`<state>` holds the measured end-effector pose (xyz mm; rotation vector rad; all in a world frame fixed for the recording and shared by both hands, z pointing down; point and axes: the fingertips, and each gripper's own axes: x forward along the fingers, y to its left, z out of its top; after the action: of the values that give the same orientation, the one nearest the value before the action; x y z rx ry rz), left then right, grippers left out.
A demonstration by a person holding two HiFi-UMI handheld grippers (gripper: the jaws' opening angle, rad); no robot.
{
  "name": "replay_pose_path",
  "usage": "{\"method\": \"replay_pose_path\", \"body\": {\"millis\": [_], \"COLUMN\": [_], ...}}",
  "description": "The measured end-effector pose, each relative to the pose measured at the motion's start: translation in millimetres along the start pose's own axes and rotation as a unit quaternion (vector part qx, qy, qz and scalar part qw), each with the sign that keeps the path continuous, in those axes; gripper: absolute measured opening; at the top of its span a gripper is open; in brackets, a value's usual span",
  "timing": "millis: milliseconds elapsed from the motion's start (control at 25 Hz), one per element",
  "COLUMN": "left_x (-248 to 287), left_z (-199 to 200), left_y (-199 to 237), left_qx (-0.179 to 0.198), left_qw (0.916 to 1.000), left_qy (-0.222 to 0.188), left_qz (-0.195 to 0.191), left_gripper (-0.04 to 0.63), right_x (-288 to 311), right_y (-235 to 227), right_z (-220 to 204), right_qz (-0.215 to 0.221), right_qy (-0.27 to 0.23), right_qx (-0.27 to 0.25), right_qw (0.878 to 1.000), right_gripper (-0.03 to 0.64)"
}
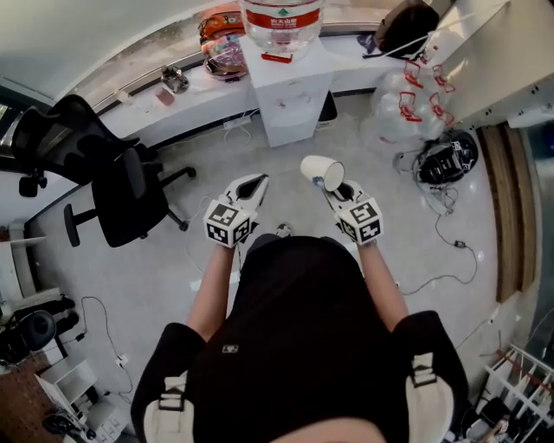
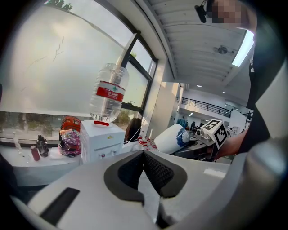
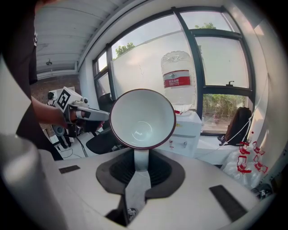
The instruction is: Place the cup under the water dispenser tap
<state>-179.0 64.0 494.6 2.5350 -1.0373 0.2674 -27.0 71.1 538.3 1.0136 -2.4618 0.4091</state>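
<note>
Two tools mid-frame, below the water dispenser. My right tool grips the cup by its handle; my left tool is closed, empty.

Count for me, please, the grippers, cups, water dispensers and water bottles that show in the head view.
Grippers: 2, left gripper and right gripper
Cups: 1, the cup
Water dispensers: 1, the water dispenser
Water bottles: 1, the water bottle
Total: 5
</note>
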Motion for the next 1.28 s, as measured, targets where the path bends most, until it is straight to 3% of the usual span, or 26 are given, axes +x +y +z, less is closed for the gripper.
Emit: {"method": "replay_pose_path", "body": {"millis": [520,920,1280], "left_x": [-11,-11,-39], "left_z": [-4,-7,-13], "left_y": [32,21,45], "left_qx": [-0.021,-0.011,-0.027], "left_qw": [0.9998,0.9999,0.9989], "left_qy": [-0.004,0.004,-0.008], "left_qz": [0.006,-0.010,0.037], "left_gripper": [0.000,0.000,0.000], "right_x": [28,24,40], "right_y": [17,21,35], "right_z": [4,-6,-7], "right_qz": [0.005,-0.004,0.024], "right_qy": [0.027,0.024,0.030], "right_qx": [-0.016,-0.004,-0.016], "right_qw": [1.000,1.000,0.999], "right_gripper": [0.041,0.041,0.041]}}
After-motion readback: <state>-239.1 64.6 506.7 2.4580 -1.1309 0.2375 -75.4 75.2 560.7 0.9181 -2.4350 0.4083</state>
